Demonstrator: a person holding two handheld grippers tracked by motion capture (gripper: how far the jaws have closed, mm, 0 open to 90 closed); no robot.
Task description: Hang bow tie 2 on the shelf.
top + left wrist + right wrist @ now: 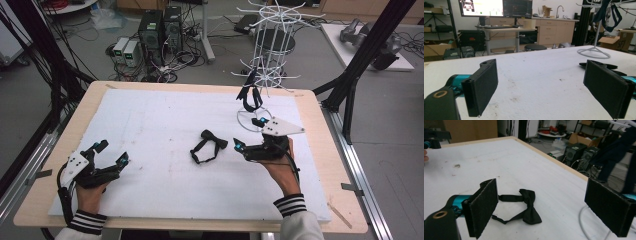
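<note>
A black bow tie (209, 146) with its strap looped lies on the white foam board (150, 120) near the middle. My right gripper (250, 133) stands open just to the right of it, nothing between its jaws. In the right gripper view the bow tie (529, 207) lies a short way ahead of the open gripper (545, 200). My left gripper (112, 153) rests open and unladen at the board's near left. Behind my right hand, a dark tie (251, 95) hangs from a white wire rack (272, 45). The left gripper view has the open gripper (544, 87) facing the rack's base (594, 52).
The rack's ring base (245, 120) sits on the board close to my right gripper. A wooden table edge (310, 105) frames the board. Black frame posts (365, 50) rise at the right. Computer towers (160, 30) and cables lie on the floor beyond.
</note>
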